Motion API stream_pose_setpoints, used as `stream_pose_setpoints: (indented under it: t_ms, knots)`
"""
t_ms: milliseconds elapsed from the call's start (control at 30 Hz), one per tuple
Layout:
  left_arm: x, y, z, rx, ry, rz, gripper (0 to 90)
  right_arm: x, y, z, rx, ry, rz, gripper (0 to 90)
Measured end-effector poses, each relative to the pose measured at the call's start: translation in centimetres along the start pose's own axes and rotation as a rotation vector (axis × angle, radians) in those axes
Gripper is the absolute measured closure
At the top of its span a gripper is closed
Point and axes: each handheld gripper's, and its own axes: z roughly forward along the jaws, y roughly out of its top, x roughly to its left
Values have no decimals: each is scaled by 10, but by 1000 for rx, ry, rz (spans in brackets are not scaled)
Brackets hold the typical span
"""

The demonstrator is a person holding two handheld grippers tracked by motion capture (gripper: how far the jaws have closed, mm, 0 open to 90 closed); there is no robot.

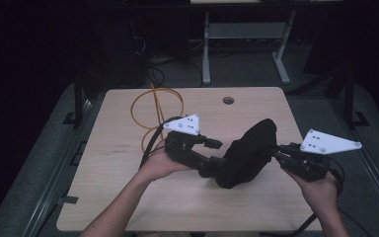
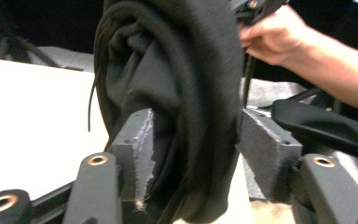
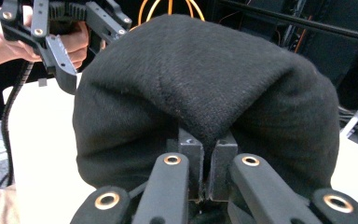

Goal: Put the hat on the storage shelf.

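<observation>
A bundled black cloth (image 1: 246,153) hangs in the air over the wooden table (image 1: 128,197), between the two hand-held grippers. My right gripper (image 1: 279,153) is shut on a fold of it; in the right gripper view the pads (image 3: 190,154) pinch the black cloth (image 3: 200,79) tightly. My left gripper (image 1: 214,158) stands open at the cloth's left end. In the left gripper view the black cloth (image 2: 177,70) hangs between the jaws, brushing one pad (image 2: 137,140), while a gap separates it from the other pad (image 2: 265,149).
An orange cable loop (image 1: 153,106) lies on the table's far left part, with a round cable hole (image 1: 228,100) near the far edge. A grey desk frame (image 1: 206,54) and floor cables stand beyond the table. The surroundings are dark.
</observation>
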Motion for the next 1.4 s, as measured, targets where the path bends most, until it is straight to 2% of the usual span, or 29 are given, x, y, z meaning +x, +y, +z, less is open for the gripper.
stream_pose_setpoints:
  t_ms: [200,300,500,533,567,600,767,1000,1100,1133,1233,1300,1400]
  knots:
    - [0,-19,-16,63,64,13,416,-14,12,-2,29,42,65,872]
    - [0,-30,-24,77,87,5,415,-18,20,-2,49,36,76,872]
    - [-3,-48,-36,82,131,-7,401,-23,34,5,52,35,83,872]
    - [-3,-56,-41,78,143,-17,400,-24,37,7,51,36,81,871]
    - [-3,-56,-41,78,143,-17,397,-24,37,7,51,36,81,871]
    - [-4,-64,-45,96,164,-19,395,-25,42,10,48,36,83,871]
    - [-5,-83,-57,100,198,-28,391,-29,57,19,47,38,76,871]
    - [-8,-107,-65,129,263,-36,374,-31,81,31,50,51,59,870]
    - [-8,-114,-65,143,275,-36,367,-32,91,38,51,58,50,869]
    - [-7,-120,-65,146,289,-41,364,-32,94,40,52,59,47,869]
    - [-6,-127,-64,140,287,-55,361,-31,101,45,50,63,41,869]
    - [-5,-137,-61,126,285,-69,359,-30,111,53,53,69,28,869]
    - [-8,-145,-55,123,243,-94,344,-28,122,61,63,76,15,869]
